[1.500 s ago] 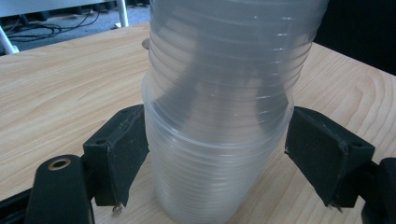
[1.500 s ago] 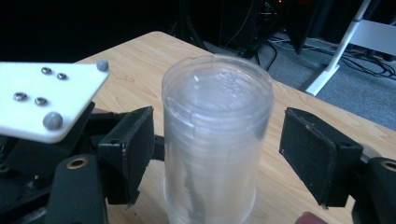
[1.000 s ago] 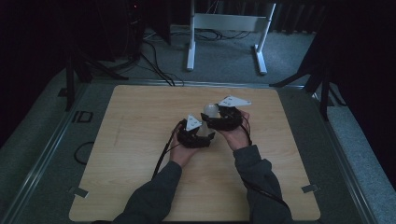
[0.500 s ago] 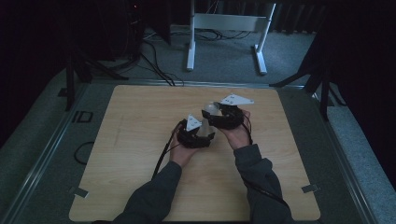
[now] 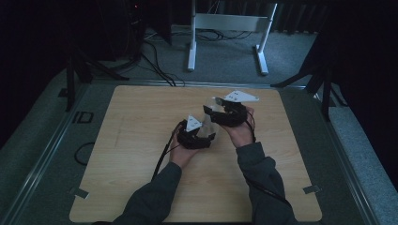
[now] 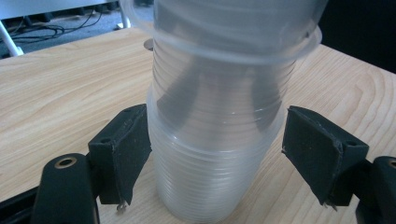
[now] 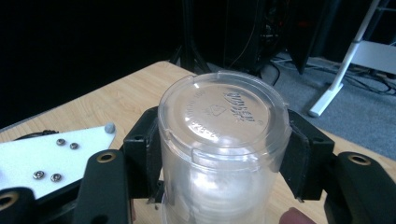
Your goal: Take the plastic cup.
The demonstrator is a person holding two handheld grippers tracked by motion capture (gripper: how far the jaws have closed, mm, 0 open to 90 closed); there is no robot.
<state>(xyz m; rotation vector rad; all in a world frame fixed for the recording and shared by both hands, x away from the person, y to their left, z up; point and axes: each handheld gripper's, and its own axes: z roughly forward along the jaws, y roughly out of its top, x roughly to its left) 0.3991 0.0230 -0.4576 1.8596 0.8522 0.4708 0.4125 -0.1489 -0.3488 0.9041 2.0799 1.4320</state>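
right gripper view: the right gripper [image 7: 219,154] has just been closing its jaws, both pads now pressing a clear plastic cup [image 7: 219,140] seen base-first. in the left gripper view, the left gripper [image 6: 217,154], jaws also closing, has one pad touching the ribbed cup stack [image 6: 217,154], the other just clear. high view: both meet over the wooden table [image 5: 131,140].

Clear ribbed plastic cups [image 6: 219,154], black gripper pads [image 6: 123,149], pale wood-grain table [image 5: 136,140], seemingly grey floor [image 5: 356,154].

High view looks down; tongs views sit close, sharing the table [image 5: 131,140].
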